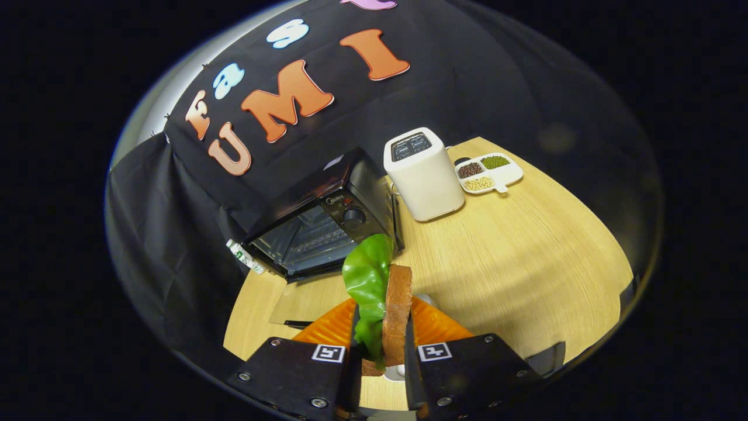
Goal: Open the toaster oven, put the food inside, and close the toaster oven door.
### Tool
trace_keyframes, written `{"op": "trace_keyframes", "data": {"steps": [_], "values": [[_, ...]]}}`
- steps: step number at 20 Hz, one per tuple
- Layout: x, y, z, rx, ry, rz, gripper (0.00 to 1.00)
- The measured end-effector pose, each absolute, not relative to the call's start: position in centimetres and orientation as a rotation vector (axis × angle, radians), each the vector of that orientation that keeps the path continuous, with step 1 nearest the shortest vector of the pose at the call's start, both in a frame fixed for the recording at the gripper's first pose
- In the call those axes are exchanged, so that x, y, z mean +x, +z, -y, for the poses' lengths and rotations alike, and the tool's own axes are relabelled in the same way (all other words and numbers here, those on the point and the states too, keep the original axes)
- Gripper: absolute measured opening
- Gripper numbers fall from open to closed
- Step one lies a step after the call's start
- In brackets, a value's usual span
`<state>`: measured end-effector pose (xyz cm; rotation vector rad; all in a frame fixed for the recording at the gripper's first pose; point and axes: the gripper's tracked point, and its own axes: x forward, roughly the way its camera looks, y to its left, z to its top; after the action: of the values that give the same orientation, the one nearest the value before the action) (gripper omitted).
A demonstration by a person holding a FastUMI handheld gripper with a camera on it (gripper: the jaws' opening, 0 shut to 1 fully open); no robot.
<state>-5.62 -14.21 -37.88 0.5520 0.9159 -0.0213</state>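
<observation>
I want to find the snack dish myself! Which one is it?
Find the wooden table, then the tall white toaster beside the black toaster oven. Just past it lies a flat white divided dish. No other thing there holds three little heaps: dark red, green and pale.

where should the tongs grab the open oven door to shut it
The door lies dropped open, flat over the table, so take the dark handle along its free edge, coming from the front, the edge nearest the tongs. They are shut on the bread and lettuce now, so that likely goes in first.
</observation>
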Motion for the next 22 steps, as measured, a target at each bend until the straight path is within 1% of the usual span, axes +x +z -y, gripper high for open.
{"op": "trace_keyframes", "data": {"steps": [4, 14, 22], "values": [[-4.0, -36.9, 11.9, 0.642, -0.019, -0.846, 0.31], [-0.2, -38.1, 1.4, 0.791, 0.091, -0.813, 0.31], [5.3, -41.1, -2.9, 0.909, 0.025, -0.754, 0.31]]}}
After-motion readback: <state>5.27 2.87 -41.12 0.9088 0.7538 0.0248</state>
